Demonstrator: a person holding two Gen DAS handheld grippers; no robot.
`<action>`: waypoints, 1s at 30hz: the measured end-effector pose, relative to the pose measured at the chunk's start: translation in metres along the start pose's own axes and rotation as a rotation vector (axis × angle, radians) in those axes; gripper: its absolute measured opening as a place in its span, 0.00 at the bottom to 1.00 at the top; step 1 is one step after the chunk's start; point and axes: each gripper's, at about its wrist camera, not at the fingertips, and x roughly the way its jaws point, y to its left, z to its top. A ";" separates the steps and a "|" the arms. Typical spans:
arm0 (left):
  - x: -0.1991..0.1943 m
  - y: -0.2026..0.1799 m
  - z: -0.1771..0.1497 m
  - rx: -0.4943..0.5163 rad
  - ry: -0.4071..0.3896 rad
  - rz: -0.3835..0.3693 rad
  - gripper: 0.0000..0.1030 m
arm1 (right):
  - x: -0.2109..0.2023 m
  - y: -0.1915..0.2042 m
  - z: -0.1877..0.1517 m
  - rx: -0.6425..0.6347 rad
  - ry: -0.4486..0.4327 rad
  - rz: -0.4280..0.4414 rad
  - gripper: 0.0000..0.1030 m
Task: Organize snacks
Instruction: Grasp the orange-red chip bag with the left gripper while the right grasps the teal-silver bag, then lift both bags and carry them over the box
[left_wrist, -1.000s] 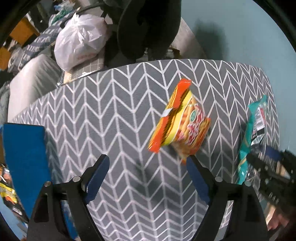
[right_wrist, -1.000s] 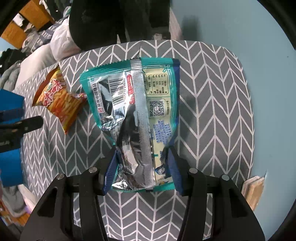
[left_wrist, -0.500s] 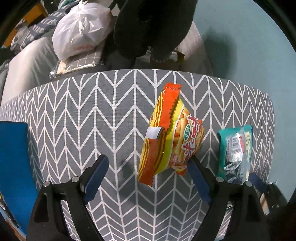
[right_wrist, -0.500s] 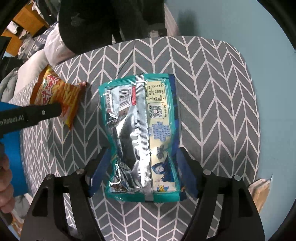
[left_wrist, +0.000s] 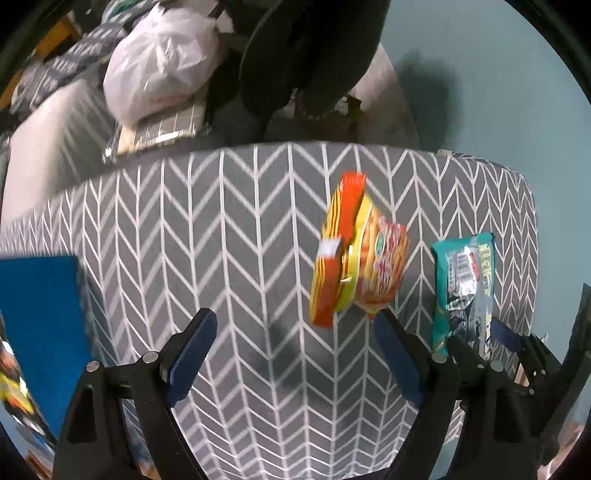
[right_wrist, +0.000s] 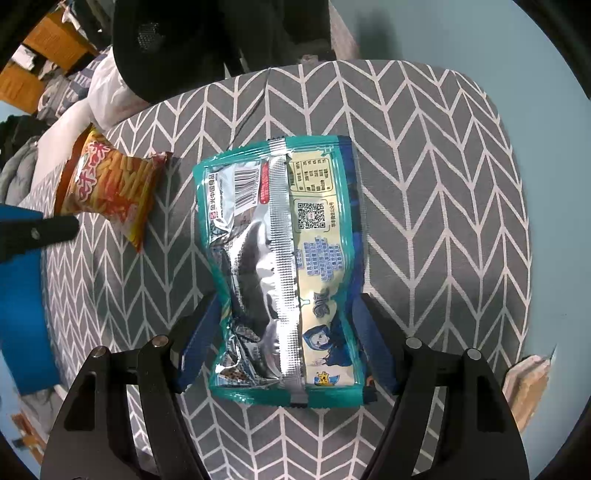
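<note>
Lying back-side up at frame centre on the chevron cloth (right_wrist: 443, 177), the teal snack packet (right_wrist: 288, 258), light, crinkly, slippery foil best pinched across its puffed lower half, sits released between the right gripper's (right_wrist: 284, 347) just-opened jaws.

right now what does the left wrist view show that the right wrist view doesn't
Only the left wrist view: the left tongs, open over bare cloth, and a patterned cushion under the white plastic bag. Only the right wrist view: the teal packet's barcode and QR code up close. Both: the orange snack bag, the teal packet, the right tongs and the chevron cloth.
</note>
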 end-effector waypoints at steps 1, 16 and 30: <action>-0.001 -0.002 0.004 0.016 0.000 0.005 0.85 | 0.000 0.000 0.001 0.000 -0.001 0.001 0.72; 0.041 -0.046 0.039 0.192 0.067 0.052 0.89 | -0.002 -0.003 0.013 0.050 -0.013 -0.014 0.78; 0.035 -0.042 0.029 0.210 0.005 -0.008 0.44 | 0.022 0.032 0.038 -0.007 -0.001 -0.159 0.79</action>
